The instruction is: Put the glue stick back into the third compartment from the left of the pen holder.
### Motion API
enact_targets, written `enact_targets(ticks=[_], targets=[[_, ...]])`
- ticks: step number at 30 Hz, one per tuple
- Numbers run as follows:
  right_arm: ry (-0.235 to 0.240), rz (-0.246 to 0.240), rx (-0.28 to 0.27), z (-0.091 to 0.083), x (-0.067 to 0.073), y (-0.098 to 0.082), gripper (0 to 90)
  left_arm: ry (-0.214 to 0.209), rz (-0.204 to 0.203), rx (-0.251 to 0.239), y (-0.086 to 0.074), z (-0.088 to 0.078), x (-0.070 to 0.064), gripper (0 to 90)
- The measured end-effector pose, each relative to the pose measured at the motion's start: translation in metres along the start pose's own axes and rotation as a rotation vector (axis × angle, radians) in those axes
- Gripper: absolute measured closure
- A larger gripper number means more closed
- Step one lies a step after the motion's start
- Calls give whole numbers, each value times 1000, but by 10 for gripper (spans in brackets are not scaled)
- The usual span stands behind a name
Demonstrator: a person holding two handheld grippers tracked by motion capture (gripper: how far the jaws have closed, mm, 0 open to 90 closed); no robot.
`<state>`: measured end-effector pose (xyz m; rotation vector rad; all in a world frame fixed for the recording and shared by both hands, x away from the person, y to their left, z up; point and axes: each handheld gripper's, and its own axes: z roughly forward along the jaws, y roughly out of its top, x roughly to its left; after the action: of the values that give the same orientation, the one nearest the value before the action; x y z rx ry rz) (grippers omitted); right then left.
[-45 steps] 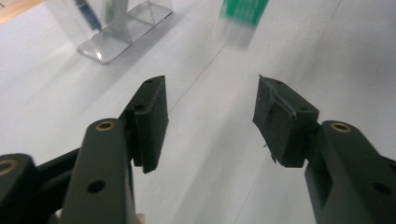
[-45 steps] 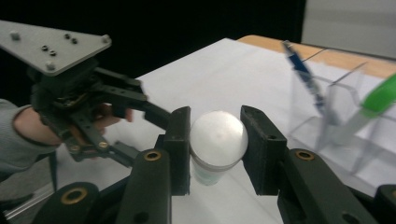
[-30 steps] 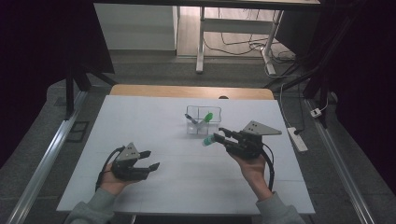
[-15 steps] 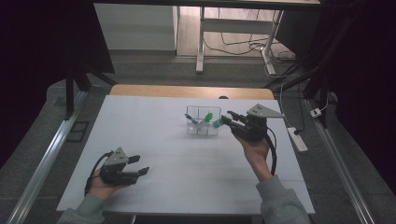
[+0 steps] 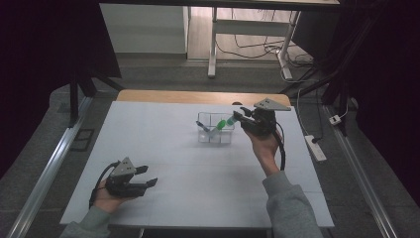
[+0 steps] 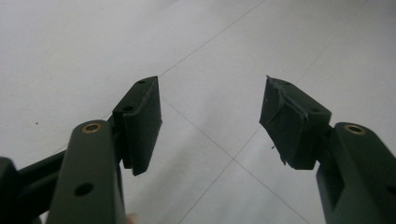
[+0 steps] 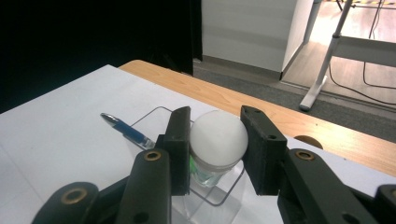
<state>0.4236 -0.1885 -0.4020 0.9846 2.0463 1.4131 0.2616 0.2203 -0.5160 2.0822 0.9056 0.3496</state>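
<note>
White desk [image 5: 163,148] carries our work. Near its front left corner our left gripper [image 5: 148,177] rests low, fingers [image 6: 142,123] apart on nothing. Toward the back edge, right of centre, our right gripper [image 5: 237,117] clamps a white-capped green tube [image 7: 217,142] over the clear box [image 5: 214,137], which holds a blue pen [image 7: 125,129].

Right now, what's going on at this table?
A person works two handheld grippers at a white table. The right gripper is shut on a green marker with a white cap, held over a clear box that has a blue pen in it. The left gripper rests near the table's front edge, jaws open with nothing between them.
</note>
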Motion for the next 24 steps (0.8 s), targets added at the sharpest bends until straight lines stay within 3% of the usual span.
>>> enact_targets(ticks=[5,8,11,17,24], targets=[[-3,20,11,8,-6,-3,646,1,3,9,0,2,0,371],[34,32,50,18,-10,-5,630,2,1,12,0,2,0,369],[22,21,43,20,-10,-6,511,1,-3,7,-1,1,1,368],[32,-1,27,4,-7,-12,458,1,-4,11,-1,2,1,366],[70,-8,48,-24,-8,-37,449,4,-8,13,-1,2,2,366]])
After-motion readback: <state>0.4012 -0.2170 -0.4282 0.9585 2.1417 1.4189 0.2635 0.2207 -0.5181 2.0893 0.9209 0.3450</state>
